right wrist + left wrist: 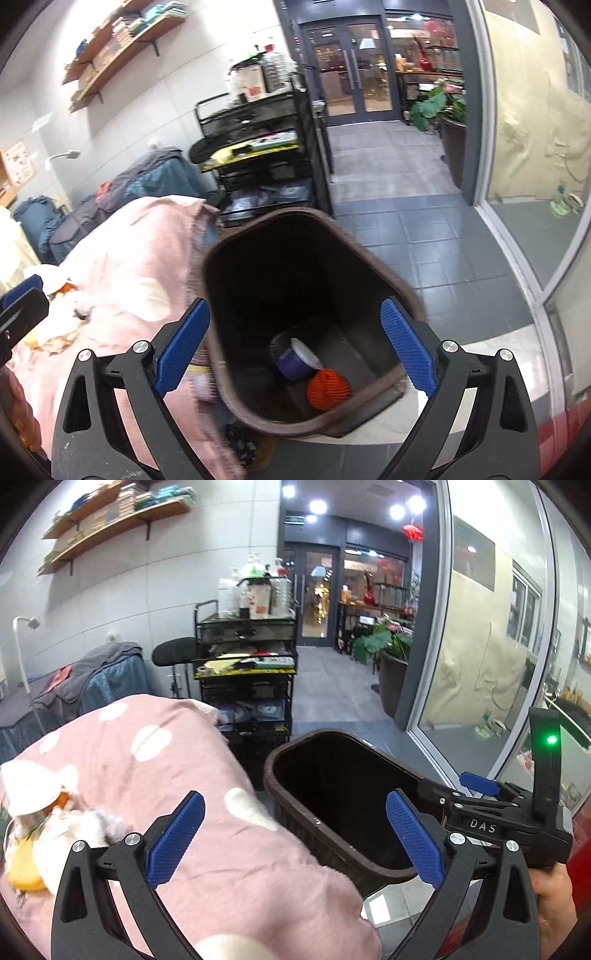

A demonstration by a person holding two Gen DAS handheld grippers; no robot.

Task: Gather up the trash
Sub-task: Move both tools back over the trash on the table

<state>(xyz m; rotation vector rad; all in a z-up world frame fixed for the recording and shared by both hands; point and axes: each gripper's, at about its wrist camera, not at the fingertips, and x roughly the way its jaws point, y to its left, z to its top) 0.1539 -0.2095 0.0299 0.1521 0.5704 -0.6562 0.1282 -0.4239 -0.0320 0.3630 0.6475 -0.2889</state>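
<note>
A dark brown waste bin (pixel 334 735) stands on the floor against a bed covered by a pink spotted blanket (pixel 155 760). Inside the bin lie a purple cup with a white lid (pixel 295 363) and an orange net ball (pixel 328 388). My right gripper (pixel 295 349) hangs open over the bin's mouth, holding nothing. My left gripper (pixel 295 842) is wide open above the blanket's edge and the bin's near rim, also with nothing in it. Crumpled white tissues with orange and yellow scraps (pixel 40 812) lie on the blanket at the left. A hand (pixel 554 897) holds the right tool.
A black wire cart (pixel 247 657) loaded with bottles and papers stands behind the bed. A glass wall (pixel 480 664) runs along the right, with a potted plant (pixel 388 653) by it. Another bed under blue and grey covers (pixel 92 679) lies at the left. Grey floor tiles (pixel 406 229) stretch beyond the bin.
</note>
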